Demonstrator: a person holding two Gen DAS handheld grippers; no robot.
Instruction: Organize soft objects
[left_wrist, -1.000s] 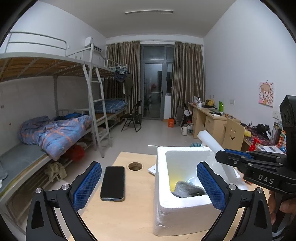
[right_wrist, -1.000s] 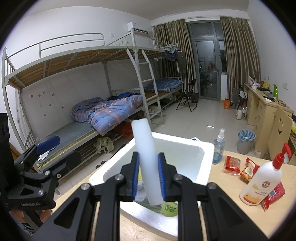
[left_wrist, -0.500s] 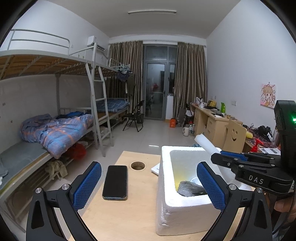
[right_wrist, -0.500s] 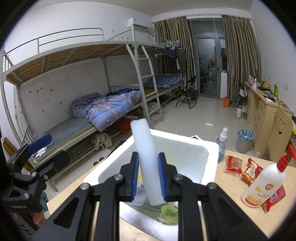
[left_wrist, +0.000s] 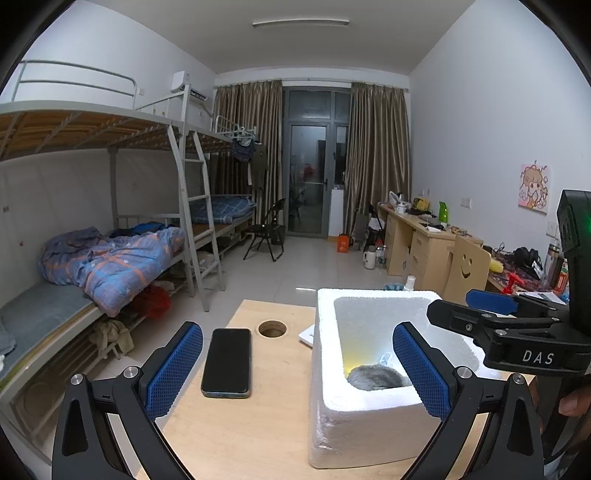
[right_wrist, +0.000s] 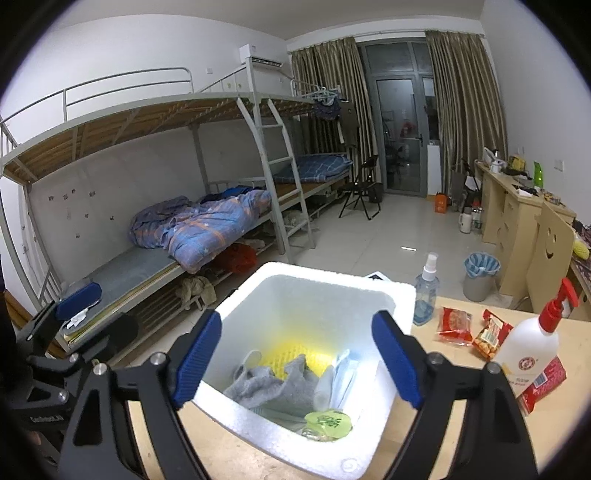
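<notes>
Soft items piled in white foam box (right_wrist: 397, 299) on wooden table (left_wrist: 236, 435): grey cloth (right_wrist: 275, 384), white foam roll (right_wrist: 341, 373) w/ yellow mesh behind, green-yellow round pack (right_wrist: 328, 421) at near wall. R gripper (right_wrist: 297, 358) above box, jaws spread wide, holding nothing. L gripper (left_wrist: 295, 369) also wide open & empty, straddling box's left wall. Black phone (left_wrist: 227, 362) flat on table, left of box. Spray bottle (right_wrist: 426, 291), snack packs (right_wrist: 471, 328) & pump bottle (right_wrist: 532, 339) to box's right.

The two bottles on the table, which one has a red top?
The big white bottle at the table's right has the red pump top. The small clear spray bottle, standing beside the white foam box, has a white top.
</notes>
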